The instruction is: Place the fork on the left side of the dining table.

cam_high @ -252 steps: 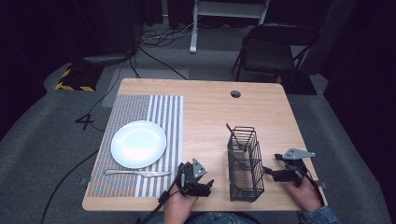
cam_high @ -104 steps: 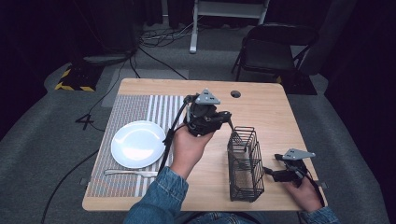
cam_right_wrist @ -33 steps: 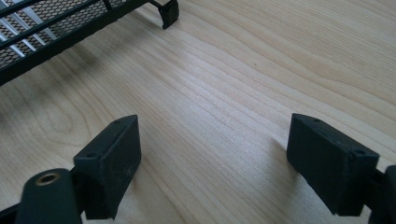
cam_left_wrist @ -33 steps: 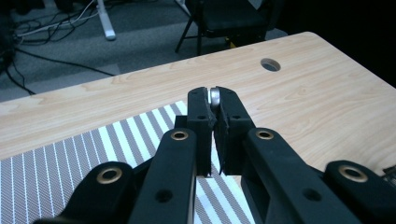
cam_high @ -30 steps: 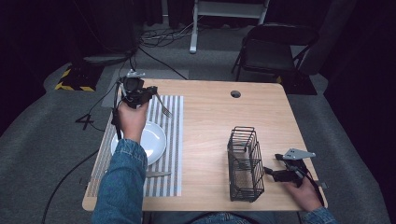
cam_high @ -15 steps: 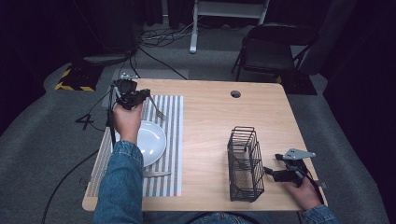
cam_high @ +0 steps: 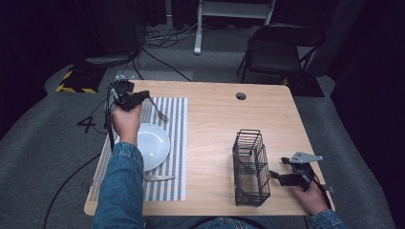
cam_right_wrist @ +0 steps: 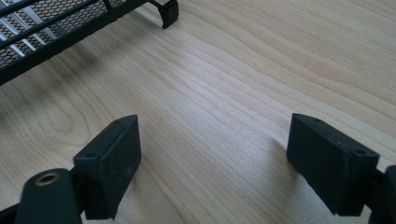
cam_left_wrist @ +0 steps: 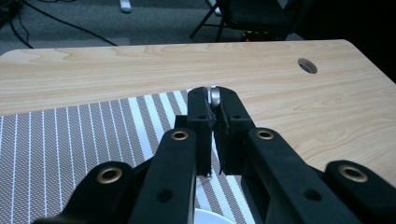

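Above striped mat [cam_high: 167,143] | left tongs [cam_high: 139,98] clamp fork [cam_high: 158,109] | right tongs [cam_high: 276,177] agape beside basket [cam_high: 250,167]

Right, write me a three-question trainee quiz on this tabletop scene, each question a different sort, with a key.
1. True or false: the right gripper is shut on the wire basket.
2. What does the left gripper hold? A) knife B) fork C) spoon
3. Fill in: the white plate sits on the striped ______.

Key: 1. False: its jaws are open above bare table, beside the basket. 2. B. 3. Placemat.
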A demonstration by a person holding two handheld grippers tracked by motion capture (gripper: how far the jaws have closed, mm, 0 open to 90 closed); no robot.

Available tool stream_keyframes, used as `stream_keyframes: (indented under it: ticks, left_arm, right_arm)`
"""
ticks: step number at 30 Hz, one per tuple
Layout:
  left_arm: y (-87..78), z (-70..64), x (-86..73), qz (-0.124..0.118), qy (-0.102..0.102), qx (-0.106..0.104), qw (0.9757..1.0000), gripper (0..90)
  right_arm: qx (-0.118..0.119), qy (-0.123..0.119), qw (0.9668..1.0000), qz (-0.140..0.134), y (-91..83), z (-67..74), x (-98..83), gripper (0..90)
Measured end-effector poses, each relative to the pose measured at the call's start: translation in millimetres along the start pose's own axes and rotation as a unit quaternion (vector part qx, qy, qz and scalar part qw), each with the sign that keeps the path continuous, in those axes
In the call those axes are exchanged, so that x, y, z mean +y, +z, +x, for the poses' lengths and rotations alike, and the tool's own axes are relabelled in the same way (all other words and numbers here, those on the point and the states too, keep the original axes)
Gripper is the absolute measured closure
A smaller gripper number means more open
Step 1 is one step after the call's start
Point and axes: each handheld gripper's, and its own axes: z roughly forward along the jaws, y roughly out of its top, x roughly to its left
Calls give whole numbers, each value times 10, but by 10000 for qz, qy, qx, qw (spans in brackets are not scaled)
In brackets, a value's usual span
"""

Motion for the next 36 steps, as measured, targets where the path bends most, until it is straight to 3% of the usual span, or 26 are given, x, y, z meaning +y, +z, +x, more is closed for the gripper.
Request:
stream_keyframes:
  ticks: [4, 8, 11, 16, 26, 27, 29, 30, 36]
  left_arm:
    - [11, 21, 13, 15, -22, 7, 10000, 846]
    - [17, 41, 37, 116, 167, 385, 9990, 767]
    - [12, 79, 37, 111, 118, 372, 9992, 713]
    - [1, 168, 21, 229, 48, 635, 9977, 617]
    - [22, 288, -21, 484, -64, 920, 9946, 551]
    - [43, 313, -34, 593, -80, 1039, 9928, 546]
    - [48, 333, -41, 648, -81, 1072, 9921, 533]
    - [55, 369, -60, 673, -189, 1085, 9916, 533]
    - [72, 472, -110, 761, -392, 1118, 9900, 534]
  right_arm:
    - [1, 0, 10000, 0, 0, 0, 0, 179]
    - [-1, -1, 10000, 0, 0, 0, 0, 179]
    - [-2, -1, 10000, 0, 0, 1, 0, 179]
    - [-11, 1, 10000, 0, 0, 3, 0, 179]
    - [-18, 8, 10000, 0, -1, 4, -1, 179]
    - [-19, 9, 10000, -1, -1, 4, -1, 179]
    - [-18, 9, 10000, 0, -1, 4, -1, 179]
    - [-22, 13, 10000, -1, 0, 4, 0, 179]
    - [-26, 18, 10000, 0, 1, 5, 1, 179]
